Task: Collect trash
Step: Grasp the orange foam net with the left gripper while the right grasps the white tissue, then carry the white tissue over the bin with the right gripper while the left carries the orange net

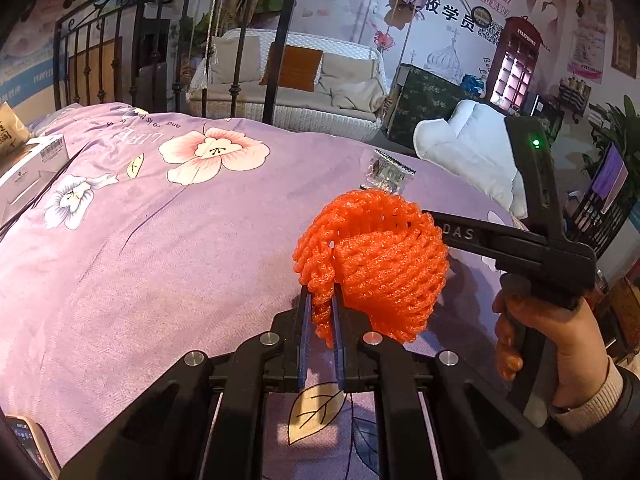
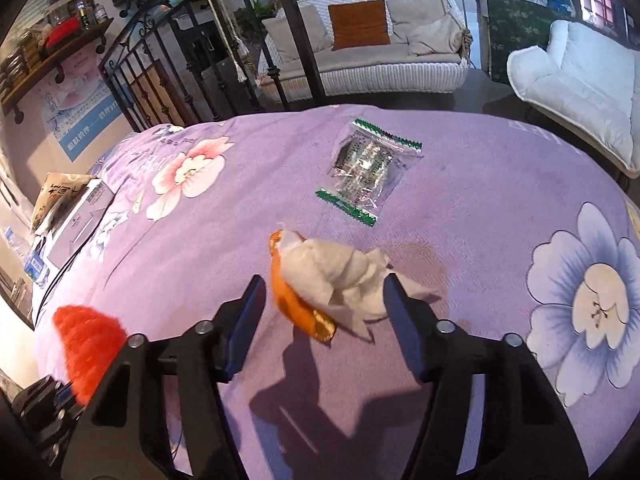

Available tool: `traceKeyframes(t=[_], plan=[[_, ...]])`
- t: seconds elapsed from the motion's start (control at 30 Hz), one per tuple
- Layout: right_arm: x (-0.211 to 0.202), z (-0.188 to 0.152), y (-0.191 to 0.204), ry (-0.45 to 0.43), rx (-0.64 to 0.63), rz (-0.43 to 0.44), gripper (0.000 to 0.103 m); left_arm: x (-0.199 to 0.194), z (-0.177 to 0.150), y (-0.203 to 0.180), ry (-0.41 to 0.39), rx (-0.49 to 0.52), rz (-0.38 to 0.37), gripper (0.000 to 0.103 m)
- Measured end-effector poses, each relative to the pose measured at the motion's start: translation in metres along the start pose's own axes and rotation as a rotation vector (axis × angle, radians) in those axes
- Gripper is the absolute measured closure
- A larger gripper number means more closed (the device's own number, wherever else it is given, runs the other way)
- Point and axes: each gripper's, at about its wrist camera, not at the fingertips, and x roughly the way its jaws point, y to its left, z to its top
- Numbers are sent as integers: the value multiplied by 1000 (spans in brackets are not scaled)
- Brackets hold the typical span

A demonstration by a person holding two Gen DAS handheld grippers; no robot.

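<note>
A bed (image 2: 460, 208) under a purple flowered cover fills both views, with a white sofa (image 2: 372, 60) and a black iron rail (image 1: 120, 52) beyond it. At the bed's left edge lies a white box (image 1: 28, 176).

The left claw (image 1: 320, 320) is clenched on an orange foam net (image 1: 372, 260), pinching one folded edge between its blue pads while the rest of the net bulges to the right, lifted above the cover. In the right wrist view the net shows as an orange blur at lower left (image 2: 88, 340).

The right claw (image 2: 324, 300) is spread wide, grasping nothing, low over the bed. Between its fingers lies a crumpled tissue (image 2: 340, 280), touching and partly covering an orange peel (image 2: 288, 300) on its left side. The right finger's tip overlaps the tissue's edge; whether it touches, I cannot tell.

Farther off on the cover lies a clear wrapper (image 2: 368, 168) with green ends, well apart from the tissue.
</note>
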Motion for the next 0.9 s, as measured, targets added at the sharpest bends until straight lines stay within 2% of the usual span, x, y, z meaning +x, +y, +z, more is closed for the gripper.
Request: traceKeyframes(t=[0.03, 0.1, 0.17, 0.2, 0.23, 0.37, 0.53, 0.63, 0.67, 0.73, 0.8, 0.83, 0.9], plan=[[5, 1, -2, 5, 4, -1, 56, 1, 0, 0, 2, 0, -2, 92], [8, 1, -5, 5, 22, 21, 72, 2, 0, 0, 6, 5, -2, 92], [2, 0, -8, -6, 42, 35, 81, 2, 0, -1, 7, 7, -7, 92], [-3, -1, -9, -17, 43, 35, 94, 2, 0, -2, 10, 11, -8, 92], [-8, -2, -9, -27, 41, 37, 97, 2, 0, -4, 10, 14, -10, 92], [-39, -8, -10, -81, 35, 40, 101, -2, -2, -12, 0, 32, -27, 92], [-80, -22, -6, -143, -7, 26, 101, -8, -5, -26, -9, 54, -55, 92], [-88, -26, -7, -136, -23, 15, 101, -12, -7, -33, -15, 69, -62, 92], [-88, -26, -11, -132, -11, 30, 100, -14, -7, -34, -19, 74, -62, 92], [-80, -23, -16, -112, 17, 41, 91, -17, -8, -35, -25, 76, -59, 92], [-66, -21, -16, -91, 29, 36, 57, -20, -9, -32, -26, 73, -56, 92], [-60, -19, -15, -88, 30, 35, 50, -20, -10, -30, -24, 72, -52, 92], [-47, -13, -13, -83, 32, 33, 48, -20, -10, -27, -23, 71, -41, 92]])
